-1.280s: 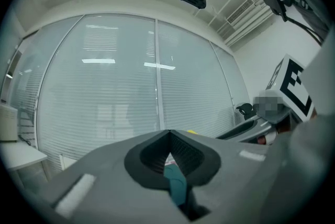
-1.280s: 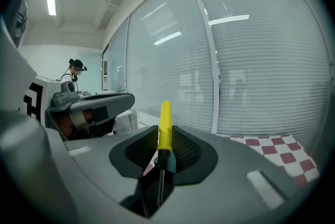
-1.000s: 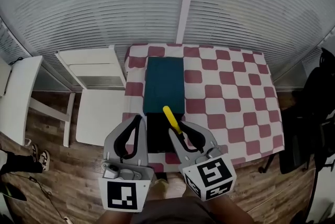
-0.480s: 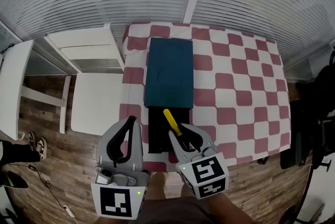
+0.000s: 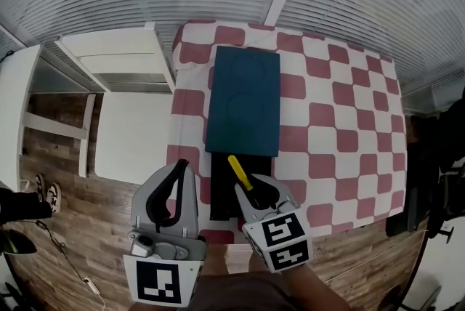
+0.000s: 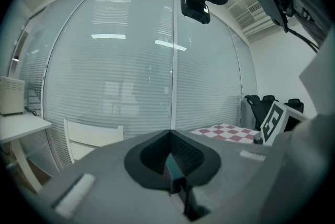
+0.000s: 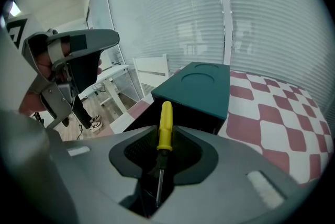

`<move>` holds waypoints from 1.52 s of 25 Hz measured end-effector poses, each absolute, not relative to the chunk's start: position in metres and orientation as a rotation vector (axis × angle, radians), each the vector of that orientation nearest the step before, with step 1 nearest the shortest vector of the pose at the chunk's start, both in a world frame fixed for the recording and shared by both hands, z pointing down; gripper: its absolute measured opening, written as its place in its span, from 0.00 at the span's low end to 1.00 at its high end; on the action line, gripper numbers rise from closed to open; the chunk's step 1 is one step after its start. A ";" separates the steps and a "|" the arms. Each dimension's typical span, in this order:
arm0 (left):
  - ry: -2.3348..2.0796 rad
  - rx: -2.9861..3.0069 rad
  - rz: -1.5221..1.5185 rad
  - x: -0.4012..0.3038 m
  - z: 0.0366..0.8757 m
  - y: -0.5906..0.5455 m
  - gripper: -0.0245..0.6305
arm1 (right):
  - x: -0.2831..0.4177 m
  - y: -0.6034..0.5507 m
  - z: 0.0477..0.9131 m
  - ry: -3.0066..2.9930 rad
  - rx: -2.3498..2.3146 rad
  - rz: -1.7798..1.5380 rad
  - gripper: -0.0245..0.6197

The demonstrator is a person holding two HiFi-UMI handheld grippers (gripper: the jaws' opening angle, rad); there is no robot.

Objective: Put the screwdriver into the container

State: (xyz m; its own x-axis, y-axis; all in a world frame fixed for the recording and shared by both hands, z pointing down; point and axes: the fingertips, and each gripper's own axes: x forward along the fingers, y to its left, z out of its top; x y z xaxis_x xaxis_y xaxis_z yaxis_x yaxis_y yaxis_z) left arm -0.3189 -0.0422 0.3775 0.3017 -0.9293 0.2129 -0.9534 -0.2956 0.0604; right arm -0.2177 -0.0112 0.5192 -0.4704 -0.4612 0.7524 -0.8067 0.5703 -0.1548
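Note:
My right gripper (image 5: pixel 251 187) is shut on a screwdriver (image 5: pixel 238 171) with a yellow handle, gripping it low on the handle so the handle points ahead. In the right gripper view the screwdriver (image 7: pixel 166 119) juts forward from the jaws, its metal shaft running back between them. It hovers over the black open part of the container (image 5: pixel 222 195) at the table's near edge. Just beyond lies the container's teal lid (image 5: pixel 244 102), also seen as the teal lid (image 7: pixel 201 84). My left gripper (image 5: pixel 184 167) is shut and empty, off the table's left edge over the floor.
The table (image 5: pixel 341 128) wears a red-and-white checked cloth. A white chair (image 5: pixel 131 131) stands close to its left side, and a white desk (image 5: pixel 13 95) is further left. A black office chair (image 5: pixel 439 164) sits at the right. Slatted blinds fill the wall behind.
Both grippers have sunk lower at the table's near edge, and the right one tips further down. The screwdriver stays in the right jaws over the black opening.

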 end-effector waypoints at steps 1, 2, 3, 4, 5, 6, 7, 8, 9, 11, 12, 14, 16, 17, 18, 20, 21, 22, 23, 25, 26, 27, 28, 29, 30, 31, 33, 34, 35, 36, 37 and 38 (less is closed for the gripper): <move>-1.748 2.384 0.204 -0.319 0.379 -0.043 0.04 | -0.218 -0.012 0.520 -2.129 1.003 0.668 0.21; -1.749 2.380 0.202 -0.320 0.379 -0.044 0.04 | -0.219 -0.012 0.522 -2.124 1.000 0.669 0.21; -1.750 2.376 0.202 -0.321 0.380 -0.045 0.04 | -0.218 -0.013 0.523 -2.120 0.997 0.669 0.21; -1.750 2.374 0.202 -0.321 0.381 -0.045 0.04 | -0.218 -0.013 0.524 -2.116 0.995 0.670 0.21; -1.751 2.373 0.202 -0.321 0.381 -0.046 0.04 | -0.218 -0.013 0.524 -2.112 0.991 0.672 0.21; -1.750 2.372 0.203 -0.321 0.382 -0.046 0.04 | -0.219 -0.013 0.525 -2.110 0.986 0.675 0.21; -1.749 2.372 0.204 -0.321 0.382 -0.047 0.04 | -0.219 -0.013 0.525 -2.108 0.980 0.676 0.21; -1.747 2.371 0.205 -0.321 0.382 -0.047 0.04 | -0.220 -0.013 0.525 -2.107 0.976 0.674 0.21; -1.745 2.371 0.205 -0.320 0.383 -0.047 0.04 | -0.220 -0.013 0.525 -2.108 0.973 0.672 0.22; -1.744 2.372 0.204 -0.320 0.383 -0.047 0.04 | -0.221 -0.014 0.524 -2.119 0.975 0.661 0.22; -1.745 2.372 0.202 -0.319 0.382 -0.047 0.04 | -0.221 -0.015 0.523 -2.126 0.976 0.658 0.22; -1.748 2.372 0.199 -0.319 0.381 -0.046 0.04 | -0.221 -0.013 0.522 -2.140 0.968 0.664 0.23; -1.752 2.372 0.196 -0.318 0.379 -0.045 0.04 | -0.223 -0.011 0.521 -2.158 0.955 0.666 0.26; -1.755 2.374 0.194 -0.317 0.377 -0.044 0.04 | -0.224 -0.010 0.519 -2.169 0.954 0.663 0.28; -1.756 2.377 0.193 -0.316 0.376 -0.043 0.04 | -0.224 -0.010 0.517 -2.181 0.958 0.659 0.29; -1.761 2.384 0.193 -0.314 0.373 -0.040 0.04 | -0.222 -0.012 0.509 -2.211 0.985 0.646 0.29; -1.763 2.388 0.191 -0.313 0.370 -0.039 0.04 | -0.220 -0.013 0.504 -2.228 1.002 0.641 0.28; -1.766 2.393 0.190 -0.312 0.367 -0.037 0.04 | -0.218 -0.013 0.498 -2.246 1.019 0.636 0.28; -1.768 2.397 0.188 -0.310 0.364 -0.034 0.04 | -0.216 -0.013 0.491 -2.265 1.034 0.632 0.28; -1.772 2.409 0.184 -0.304 0.354 -0.029 0.04 | -0.212 -0.013 0.474 -2.305 1.061 0.621 0.27; -1.776 2.418 0.179 -0.301 0.348 -0.026 0.04 | -0.210 -0.013 0.464 -2.328 1.074 0.610 0.26; -1.782 2.428 0.170 -0.298 0.342 -0.024 0.04 | -0.208 -0.013 0.453 -2.355 1.088 0.595 0.26; -1.789 2.441 0.159 -0.294 0.334 -0.021 0.04 | -0.206 -0.013 0.441 -2.387 1.103 0.573 0.25; -1.797 2.456 0.146 -0.290 0.327 -0.020 0.04 | -0.205 -0.015 0.427 -2.426 1.119 0.546 0.24; -1.803 2.472 0.134 -0.286 0.319 -0.018 0.04 | -0.203 -0.017 0.412 -2.468 1.137 0.513 0.20; -1.810 2.491 0.122 -0.281 0.311 -0.017 0.04 | -0.200 -0.019 0.396 -2.512 1.155 0.474 0.19; -1.824 2.530 0.096 -0.269 0.294 -0.013 0.04 | -0.192 -0.020 0.363 -2.598 1.186 0.385 0.12; -1.830 2.547 0.084 -0.262 0.285 -0.011 0.04 | -0.187 -0.019 0.346 -2.636 1.200 0.338 0.10; -1.834 2.560 0.074 -0.255 0.276 -0.008 0.04 | -0.181 -0.018 0.330 -2.671 1.215 0.291 0.08; -1.840 2.573 0.064 -0.248 0.268 -0.007 0.04 | -0.175 -0.017 0.314 -2.701 1.232 0.244 0.08; -1.849 2.586 0.054 -0.242 0.259 -0.006 0.04 | -0.169 -0.017 0.299 -2.724 1.251 0.194 0.08; -1.862 2.604 0.036 -0.236 0.250 -0.005 0.04 | -0.163 -0.017 0.284 -2.742 1.268 0.141 0.08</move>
